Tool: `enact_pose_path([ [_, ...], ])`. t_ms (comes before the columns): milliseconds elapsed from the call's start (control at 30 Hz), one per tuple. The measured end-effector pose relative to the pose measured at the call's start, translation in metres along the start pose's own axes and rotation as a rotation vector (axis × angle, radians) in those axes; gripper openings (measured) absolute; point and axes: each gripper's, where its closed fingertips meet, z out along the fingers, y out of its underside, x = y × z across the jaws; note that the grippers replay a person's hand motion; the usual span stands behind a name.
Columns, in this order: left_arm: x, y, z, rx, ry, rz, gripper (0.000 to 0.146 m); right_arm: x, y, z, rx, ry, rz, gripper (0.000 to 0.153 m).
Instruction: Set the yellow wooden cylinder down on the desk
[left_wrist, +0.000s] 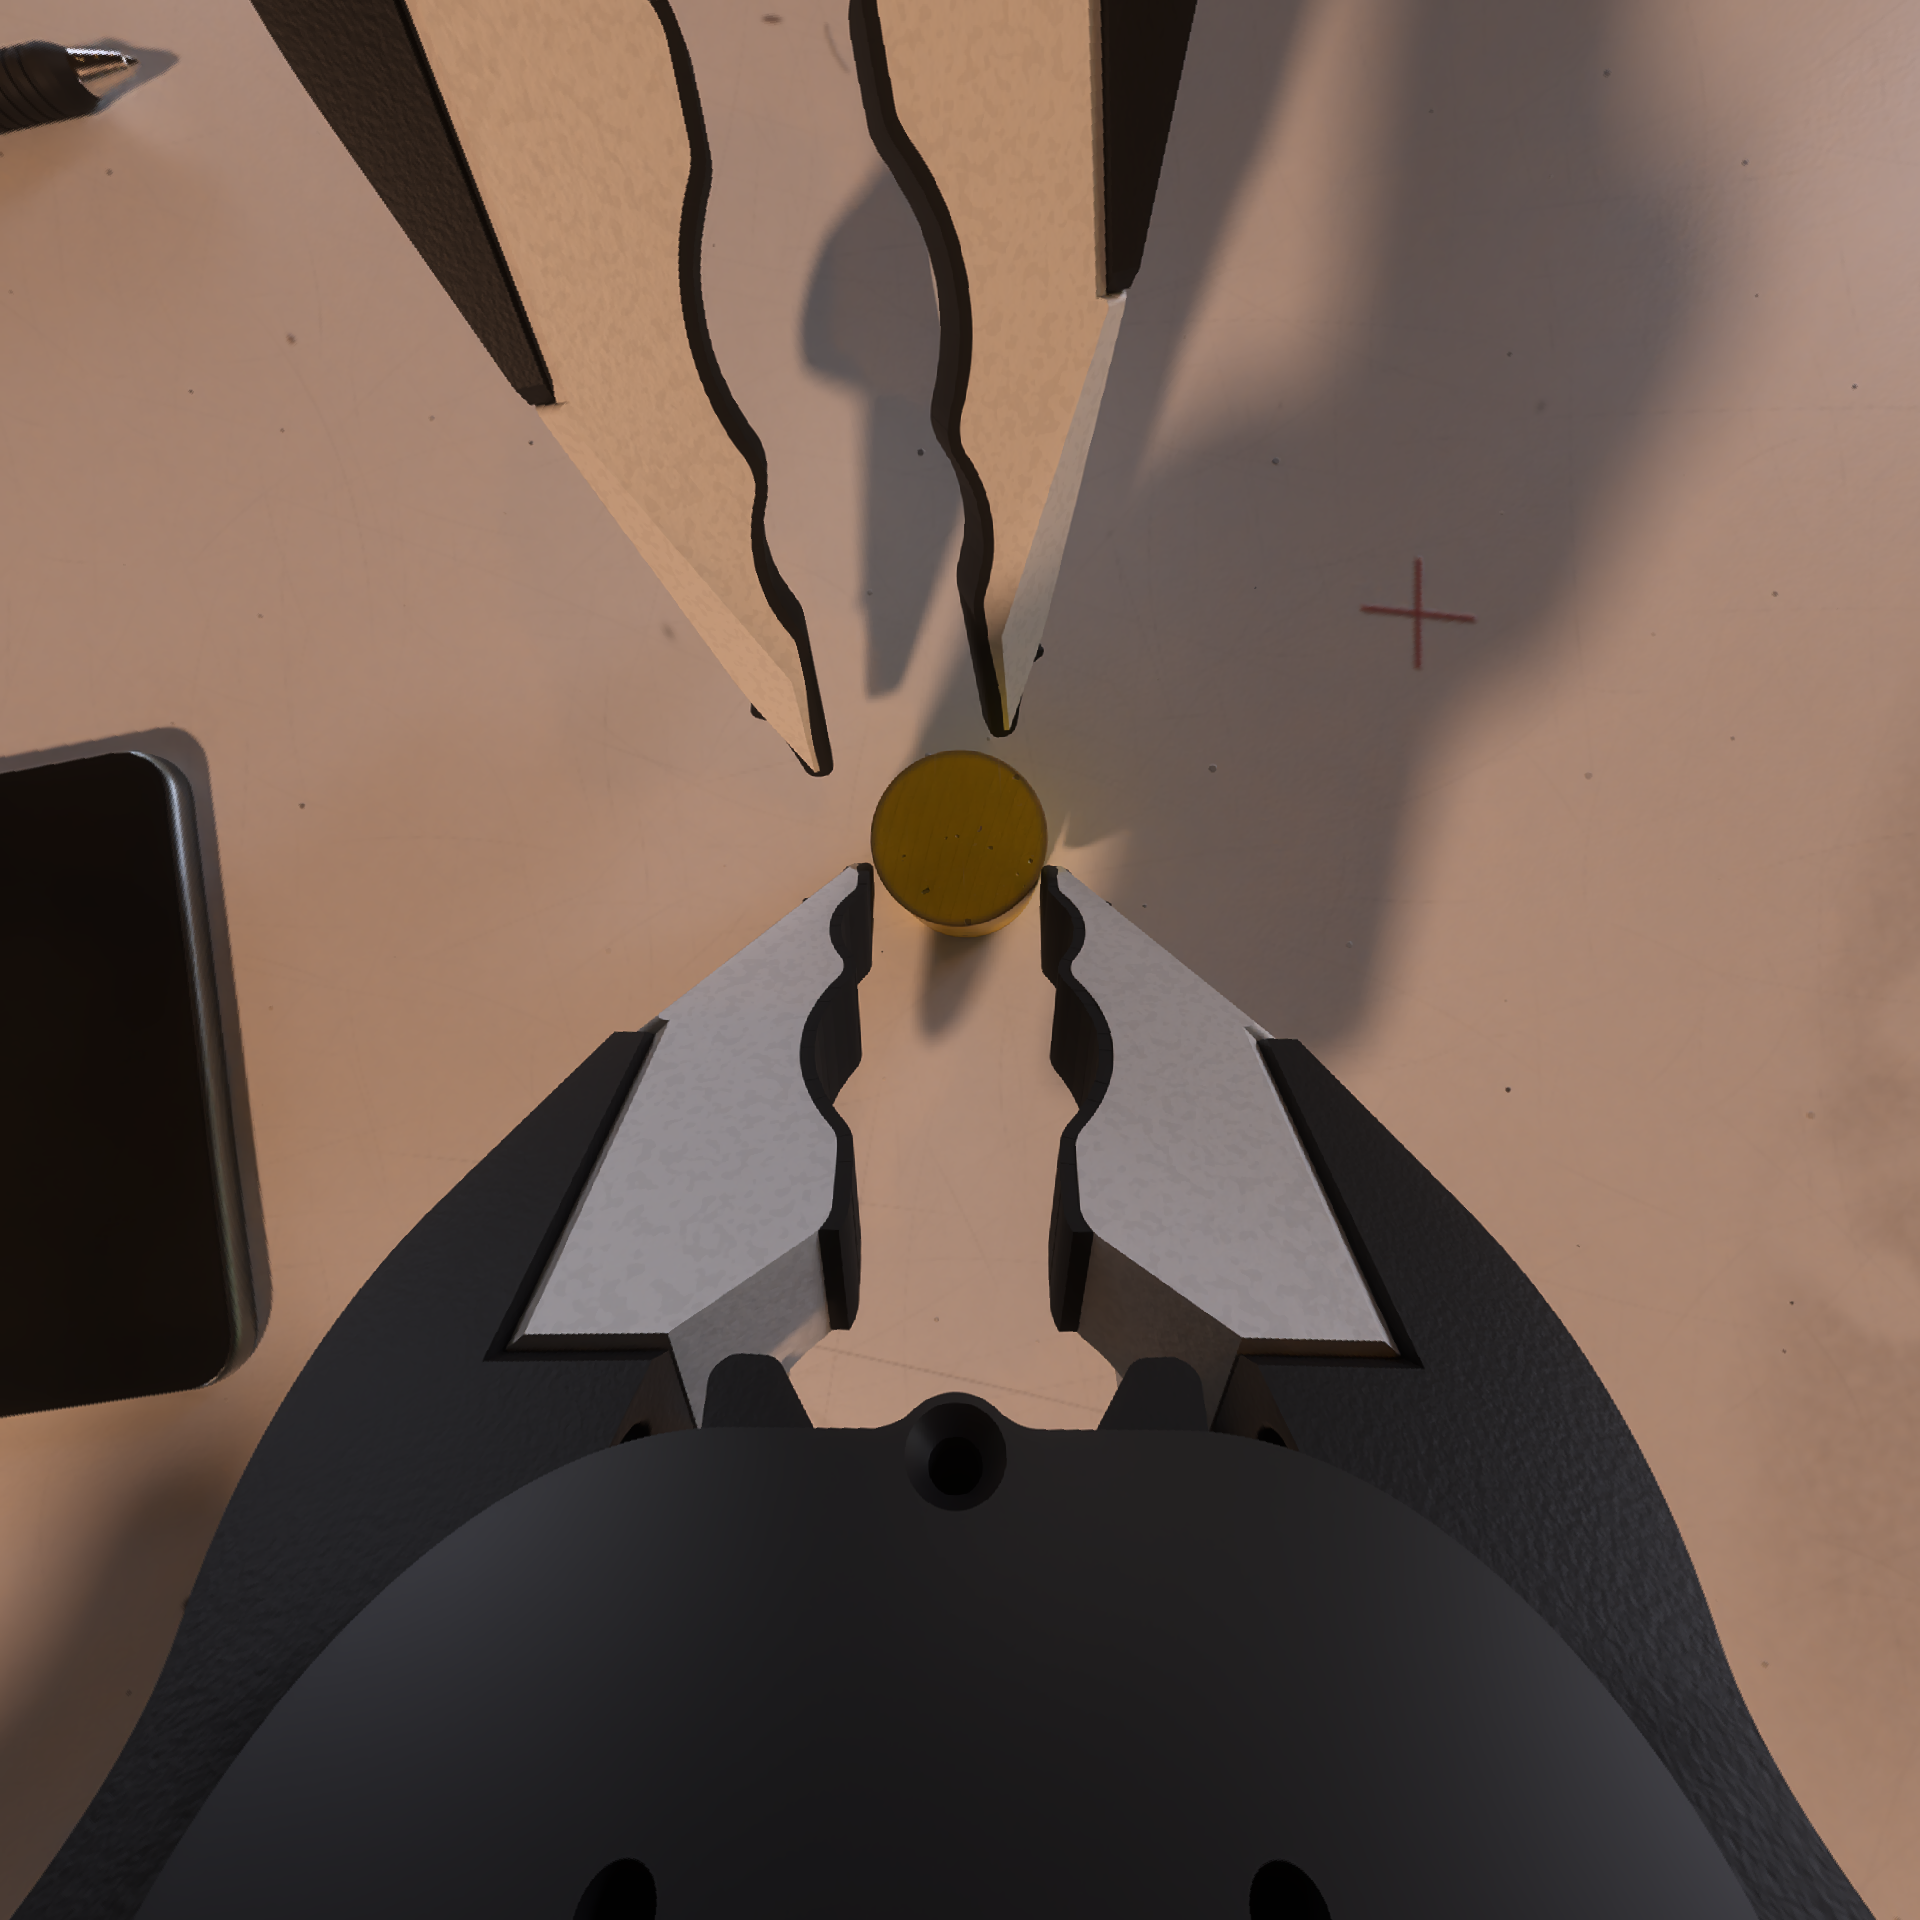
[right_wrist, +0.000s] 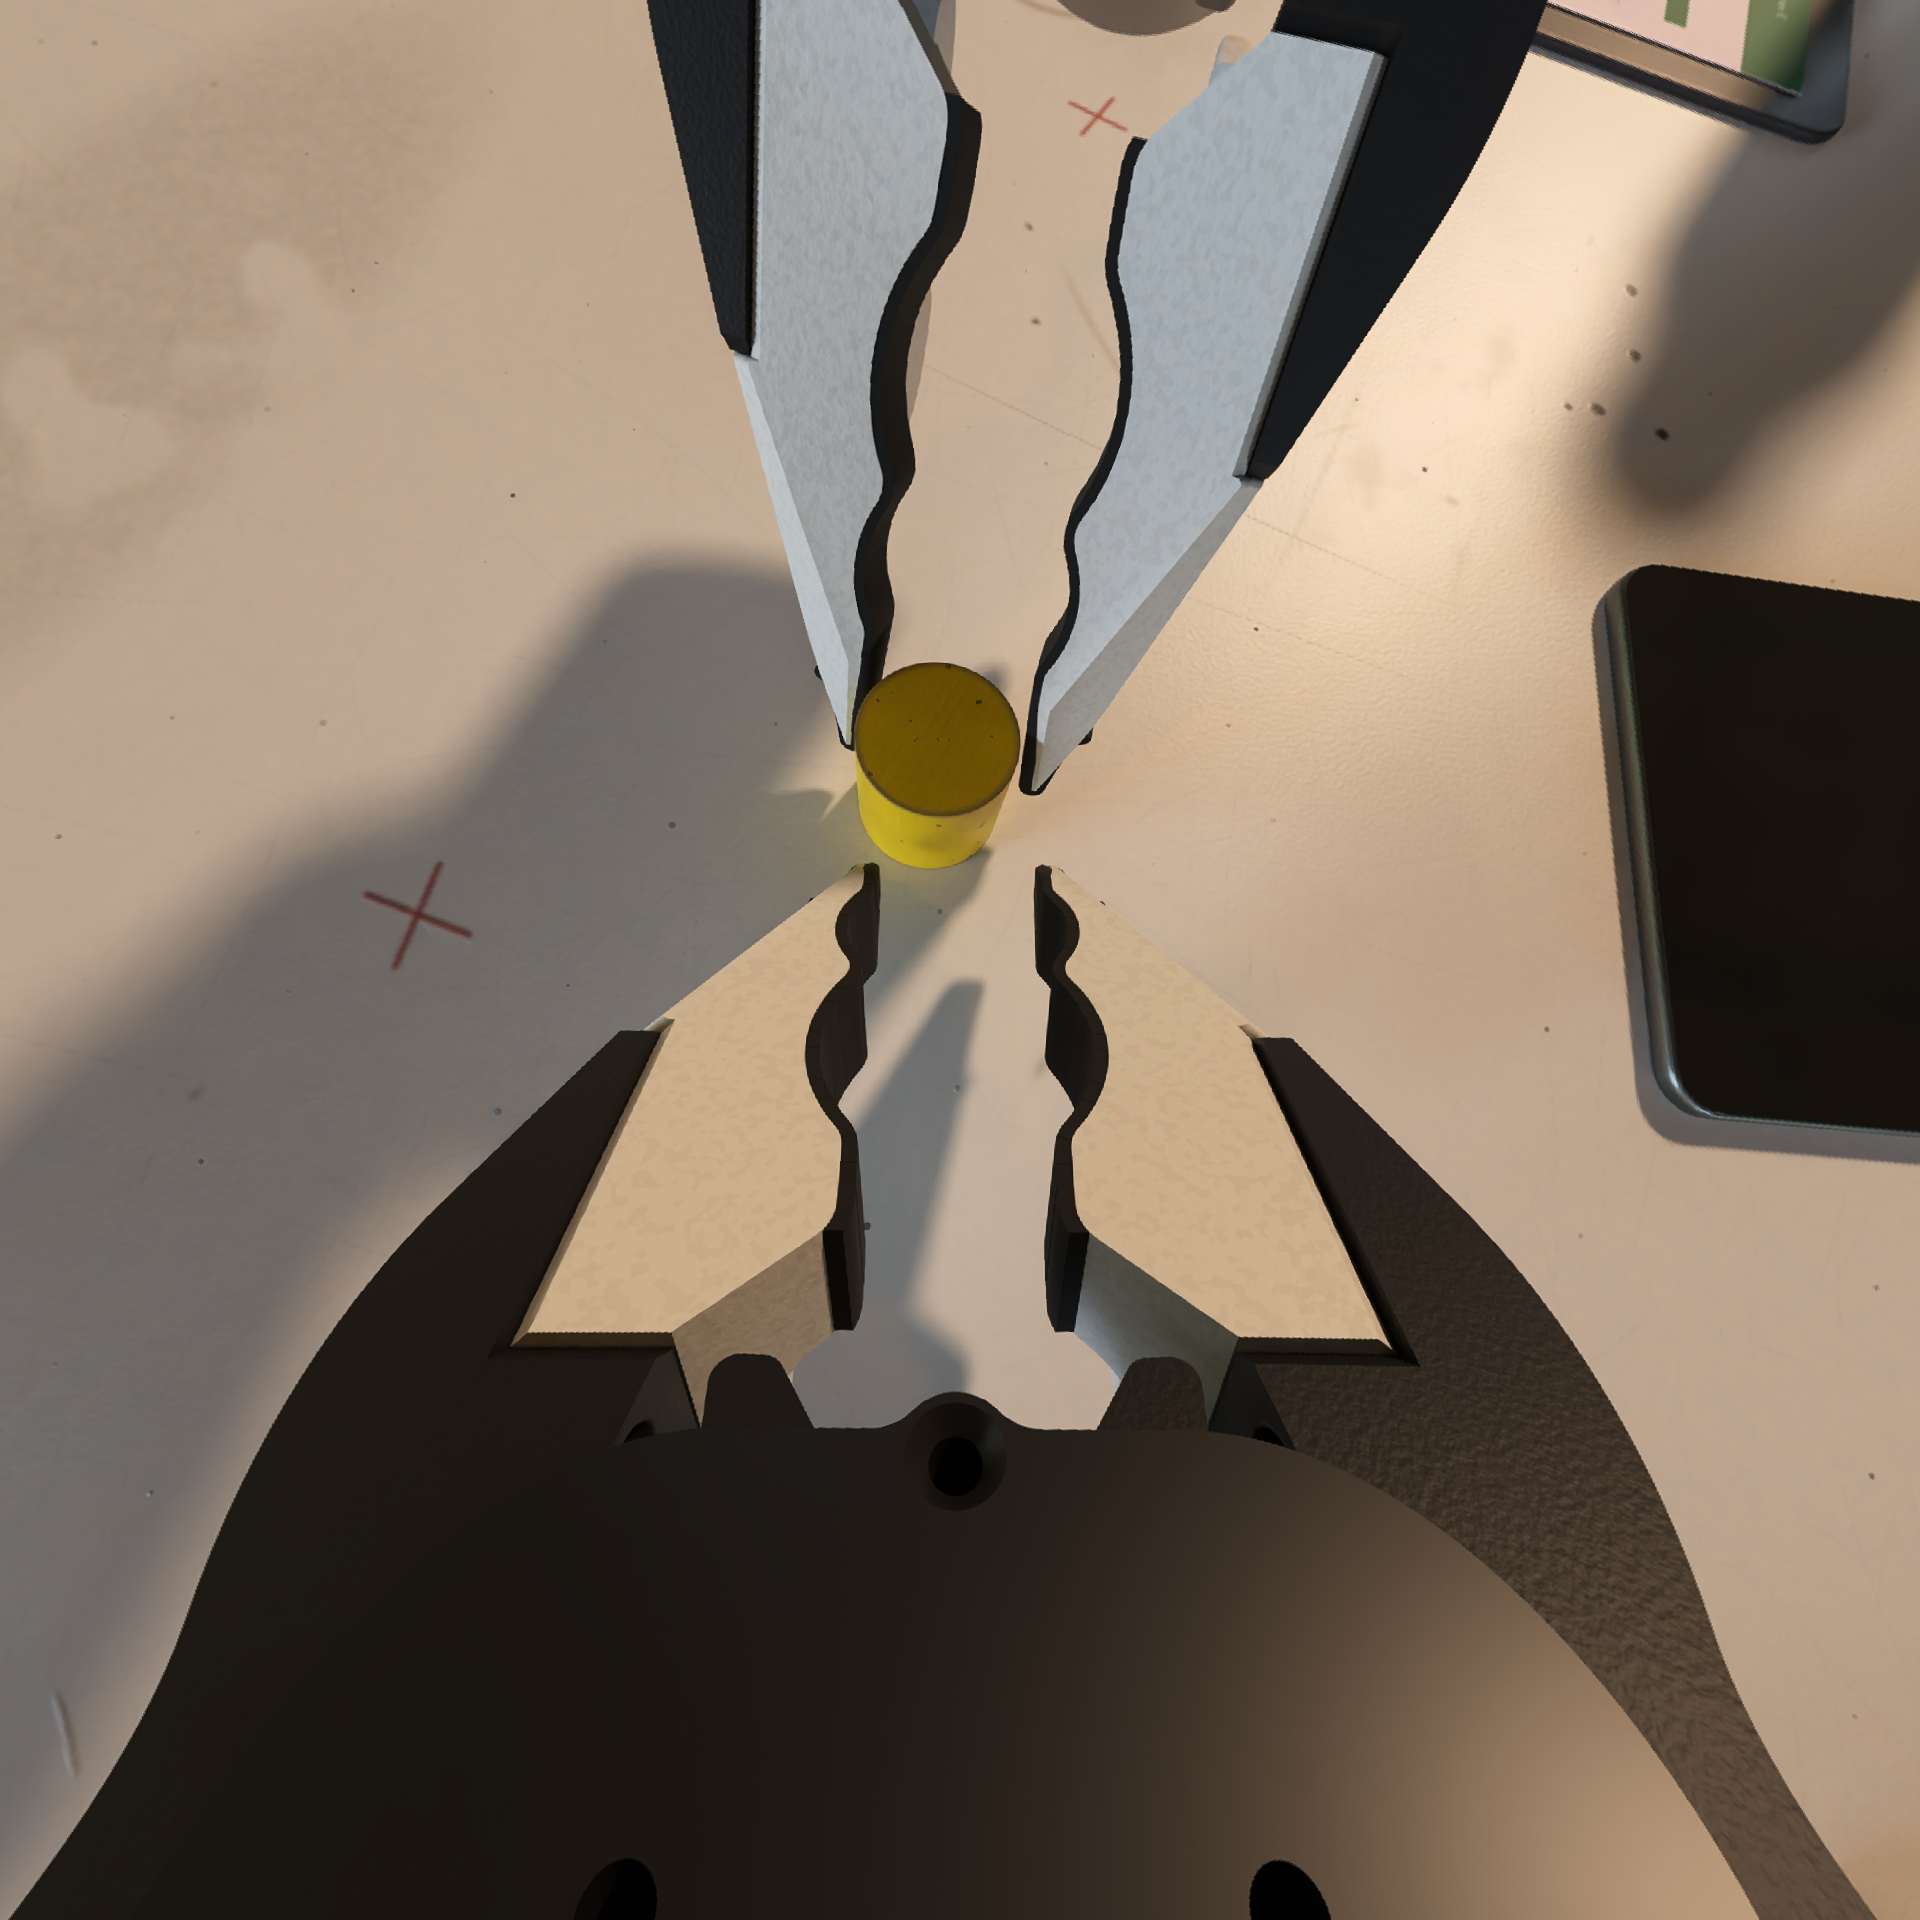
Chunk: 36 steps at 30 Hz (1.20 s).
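The yellow wooden cylinder (left_wrist: 958, 831) stands upright with its base on the beige desk (left_wrist: 416, 623). My left gripper (left_wrist: 954, 873), with grey fingers, points down at it, and its two fingertips press the cylinder's sides near the top. The right wrist view shows the same: the cylinder (right_wrist: 935, 764) sits between the left gripper's tips (right_wrist: 937, 761). My right gripper (right_wrist: 954, 868), with tan fingers, faces the left one from the other side. Its jaws are apart and empty, with the tips just short of the cylinder. It also shows in the left wrist view (left_wrist: 912, 750).
A black phone (left_wrist: 104, 1081) lies flat to the left of my left gripper; it also shows in the right wrist view (right_wrist: 1787, 852). A pen tip (left_wrist: 62, 73) lies at the far left. Red crosses (left_wrist: 1418, 615) (right_wrist: 416, 914) mark the desk. A flat framed object (right_wrist: 1714, 73) lies at the far right.
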Motion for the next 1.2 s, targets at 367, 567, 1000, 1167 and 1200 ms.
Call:
enact_pose_path([
  [367,-0.0002,-0.0003,0.0002,0.000,0.000,0.004,0.032,-0.0002,0.0000,-0.0002,-0.007,0.009,-0.003,0.029],
  [567,-0.0003,-0.0005,0.0004,0.003,-0.007,0.008,0.032,-0.0006,-0.0001,-0.0006,-0.013,0.016,-0.005,0.028],
  [1000,-0.0003,-0.0022,-0.0003,0.018,-0.028,-0.012,0.033,-0.0015,0.0016,-0.0034,0.001,0.000,0.005,0.030],
  [1167,0.0001,-0.0008,-0.0007,0.015,-0.007,0.030,0.032,-0.0027,0.0012,-0.0038,0.006,-0.002,0.004,0.030],
  [1200,0.0001,-0.0007,-0.0008,0.014,0.000,0.032,0.032,-0.0031,0.0010,-0.0038,0.008,-0.005,0.005,0.031],
])
